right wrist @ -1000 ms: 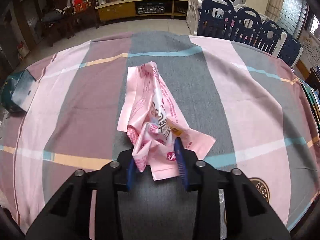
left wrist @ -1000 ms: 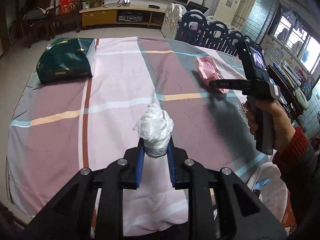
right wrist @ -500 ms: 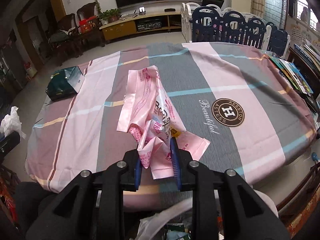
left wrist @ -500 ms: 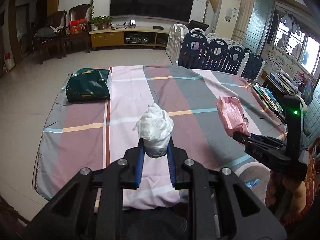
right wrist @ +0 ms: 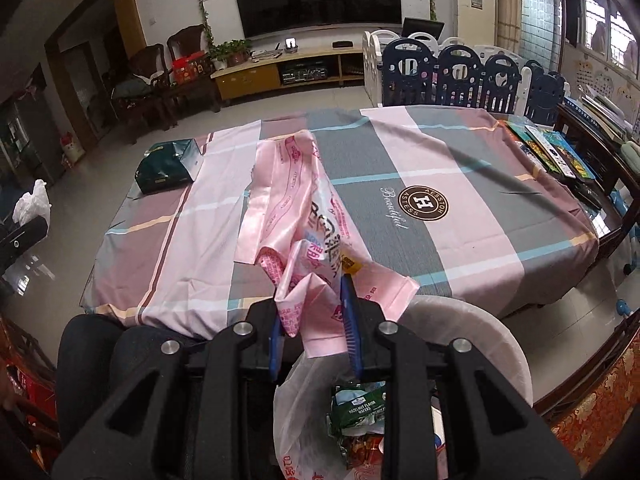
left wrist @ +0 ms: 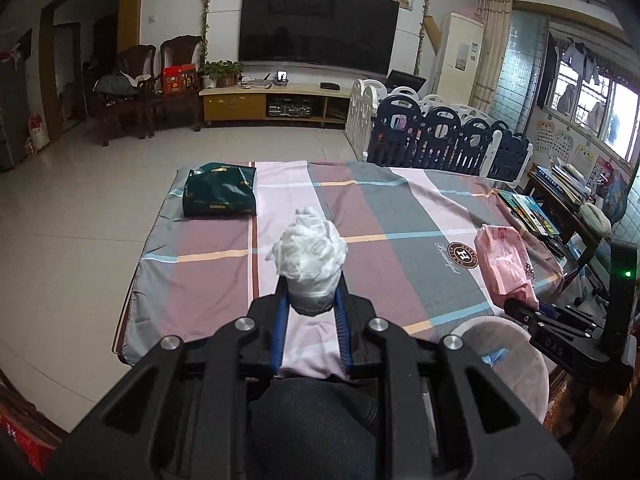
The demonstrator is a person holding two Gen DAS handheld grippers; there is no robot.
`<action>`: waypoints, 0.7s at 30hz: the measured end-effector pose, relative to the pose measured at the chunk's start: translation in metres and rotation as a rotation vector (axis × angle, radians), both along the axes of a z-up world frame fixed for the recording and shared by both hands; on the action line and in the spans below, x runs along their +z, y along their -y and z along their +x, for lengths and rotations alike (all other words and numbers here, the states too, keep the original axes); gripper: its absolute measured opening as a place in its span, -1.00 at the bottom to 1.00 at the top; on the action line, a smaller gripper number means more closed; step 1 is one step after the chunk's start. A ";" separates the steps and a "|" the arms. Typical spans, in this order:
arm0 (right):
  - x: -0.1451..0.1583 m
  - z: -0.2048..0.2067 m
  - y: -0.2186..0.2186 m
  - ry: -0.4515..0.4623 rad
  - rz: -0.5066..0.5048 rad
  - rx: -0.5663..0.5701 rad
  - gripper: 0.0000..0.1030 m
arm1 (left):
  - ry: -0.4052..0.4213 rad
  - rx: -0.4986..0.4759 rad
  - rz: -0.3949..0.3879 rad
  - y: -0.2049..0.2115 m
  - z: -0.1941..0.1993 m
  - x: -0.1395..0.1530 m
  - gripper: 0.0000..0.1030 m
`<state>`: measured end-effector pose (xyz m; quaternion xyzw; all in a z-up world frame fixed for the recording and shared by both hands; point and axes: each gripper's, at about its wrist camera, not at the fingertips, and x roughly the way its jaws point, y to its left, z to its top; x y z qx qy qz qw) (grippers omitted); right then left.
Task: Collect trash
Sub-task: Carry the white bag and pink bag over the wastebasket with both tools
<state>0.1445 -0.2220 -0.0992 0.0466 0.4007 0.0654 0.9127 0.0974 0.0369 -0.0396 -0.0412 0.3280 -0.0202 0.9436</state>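
The pink plastic bag (right wrist: pixel 316 240) is clamped low in the right gripper (right wrist: pixel 314 316), its crumpled end pinched between the blue pads while the rest fans out in front of them, clear of the table (right wrist: pixel 480 184). It hangs right over the bin (right wrist: pixel 472 332), which stands on the floor just off the table's near edge; the bin's clear liner already holds wrappers, among them a green wafer packet (right wrist: pixel 358 408). The right gripper's jaws have just been closing a little further on the bag, likely to keep the slippery film from sliding out on the way across. Judging by its place above the opening, letting the bag drop is the next step.

The white wad of crumpled tissue or plastic (left wrist: pixel 310 252) sits upright in the left gripper (left wrist: pixel 311 300), squeezed by its lower part so the loose top bulges above the pads. It is held above the near edge of the table, over the person's dark-clothed knee (left wrist: pixel 316 412), left of the bin, probably waiting its turn, as the bin takes 1 drop at a time.

1 dark green bag (left wrist: pixel 220 196) lies at the table's far left corner, well apart from both grippers. Books (right wrist: pixel 556 152) line the right edge.
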 end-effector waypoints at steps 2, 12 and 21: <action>0.008 -0.007 -0.002 0.016 0.002 0.007 -0.49 | 0.005 0.000 -0.001 -0.001 -0.008 0.003 -0.58; 0.052 -0.045 0.003 0.128 0.014 0.029 -0.49 | 0.043 -0.057 0.022 0.023 -0.041 0.024 -0.58; 0.057 -0.069 0.035 0.147 0.002 -0.027 -0.49 | 0.058 -0.140 0.051 0.058 -0.057 0.030 -0.58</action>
